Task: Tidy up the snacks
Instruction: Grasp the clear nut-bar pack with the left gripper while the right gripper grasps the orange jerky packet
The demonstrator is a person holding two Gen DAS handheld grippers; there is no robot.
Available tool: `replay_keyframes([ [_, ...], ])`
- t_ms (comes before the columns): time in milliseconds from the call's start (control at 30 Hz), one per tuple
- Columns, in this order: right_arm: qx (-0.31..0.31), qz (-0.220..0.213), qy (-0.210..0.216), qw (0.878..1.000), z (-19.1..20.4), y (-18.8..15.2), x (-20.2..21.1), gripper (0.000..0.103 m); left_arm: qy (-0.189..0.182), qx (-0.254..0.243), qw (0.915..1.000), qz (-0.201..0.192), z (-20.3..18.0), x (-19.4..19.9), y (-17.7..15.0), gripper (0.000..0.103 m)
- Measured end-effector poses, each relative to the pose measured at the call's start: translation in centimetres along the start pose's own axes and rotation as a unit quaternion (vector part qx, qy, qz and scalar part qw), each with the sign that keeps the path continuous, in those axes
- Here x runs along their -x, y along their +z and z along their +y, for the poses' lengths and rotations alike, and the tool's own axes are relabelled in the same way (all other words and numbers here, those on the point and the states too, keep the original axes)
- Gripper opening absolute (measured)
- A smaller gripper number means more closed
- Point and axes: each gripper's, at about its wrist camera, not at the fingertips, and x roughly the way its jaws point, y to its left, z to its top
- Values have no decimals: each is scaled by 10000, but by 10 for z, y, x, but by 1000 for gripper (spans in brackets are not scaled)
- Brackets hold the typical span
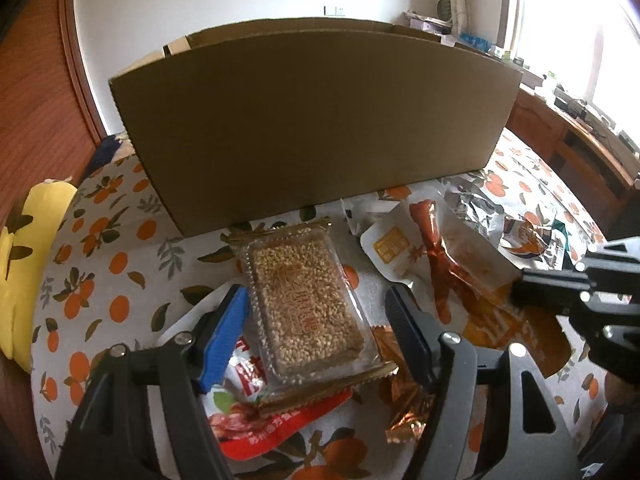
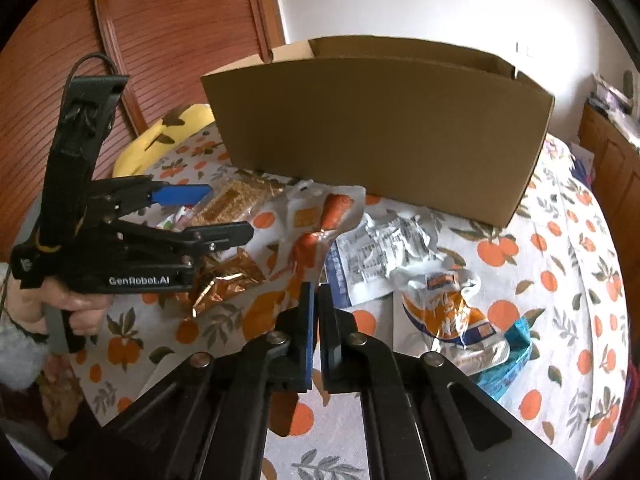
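Left wrist view: left gripper (image 1: 316, 300) low over the table (image 1: 120, 216), spread wide, blue-padded finger (image 1: 226, 332) on one side and dark finger (image 1: 404, 328) on the other, straddling a clear-wrapped sesame bar (image 1: 308, 300). Blue pad right at the wrapper's edge, dark finger apart from it; nothing clamped. Bar lying flat on a red-and-white snack bag (image 1: 272, 412), in front of the cardboard box (image 1: 312, 120). Beside it, a crumpled copper foil wrapper (image 1: 404, 404), a pale pouch with a sausage (image 1: 428, 236) and a silver packet (image 1: 476, 208). Right gripper (image 1: 576, 292) entering from the right edge, tips over the orange packets; opening not readable here. Yellow cushion (image 1: 24, 276) at the table's left rim.

Right wrist view: right gripper (image 2: 318, 320) held level above the floral cloth, fingers nearly together with only a thin slit between them, gripping nothing. Seen only here: the person's hand (image 2: 80, 304) wrapped round the left gripper's handle, that tool (image 2: 224, 212) reaching sideways over the sesame bar (image 2: 228, 200), fingers parted. Also only here, an orange-and-white chip bag (image 2: 448, 312) and a blue packet (image 2: 512, 364) to the right, near the silver packet (image 2: 392, 256). Box (image 2: 380, 128) open-topped behind the pile, inside not visible.
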Motion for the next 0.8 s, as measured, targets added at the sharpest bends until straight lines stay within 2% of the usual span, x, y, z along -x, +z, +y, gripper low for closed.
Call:
replay_keyframes([
  [100,-194,-41,136,9997,-9,-3,-3,0,43,-21,10000,27,-1,-2,1,70],
  [167,-349,-109,320,9988,-15,-5,-2,0,54,-8,10000,7,0,-2,0,65],
  [200,-401,-129,376,9984,-18,-7,0,0,93,5,10000,8,1,-2,0,56],
  [333,-551,-125,548,9969,-26,-11,1,0,77,40,10000,39,4,-2,1,47],
  [500,-626,-112,650,9959,-29,-13,4,0,158,-48,9999,37,2,4,-2,43],
  [800,-679,-229,780,9944,-36,-12,11,0,199,74,9991,-367,-8,35,-11,43],
])
